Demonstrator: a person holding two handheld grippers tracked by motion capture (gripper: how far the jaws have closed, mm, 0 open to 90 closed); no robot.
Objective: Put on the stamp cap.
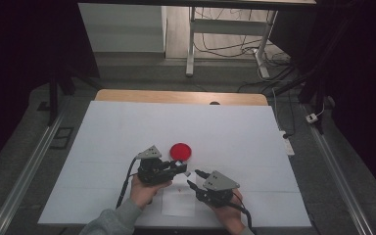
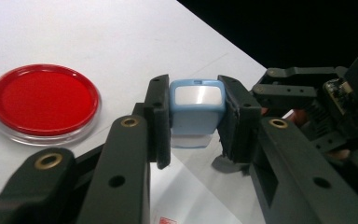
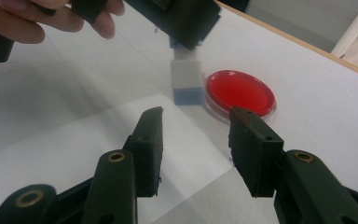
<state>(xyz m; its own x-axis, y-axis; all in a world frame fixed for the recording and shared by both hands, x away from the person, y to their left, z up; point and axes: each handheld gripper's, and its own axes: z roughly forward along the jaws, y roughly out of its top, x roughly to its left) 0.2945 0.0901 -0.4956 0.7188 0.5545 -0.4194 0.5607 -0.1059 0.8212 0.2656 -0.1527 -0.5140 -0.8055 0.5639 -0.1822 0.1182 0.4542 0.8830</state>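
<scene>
Item: small blue-and-white stamp. Pinched between the jaws of the left claw, body upright, held off the desk above a white sheet of paper at the near edge. Silver-white top face visible in the left gripper view; white middle and blue base visible in the right gripper view. Whether the base touches the sheet: cannot tell. Grip on the two side faces, presumably to keep the printing face pointing down and free.

Item: red ink pad, round, in a clear rim, open face up. Just beside the stamp, on the far side of the paper; placed close, probably so inking and printing need only a short travel.

Item: white sheet of paper. Flat on the desk, a small red mark on it in the high view and at the lower edge of the left gripper view. Likely the target for the impression.

Item: right claw. Jaws spread, nothing between them, low over the paper and aimed at the stamp and pad. Judged to be standing by, perhaps to steady the sheet.
</scene>
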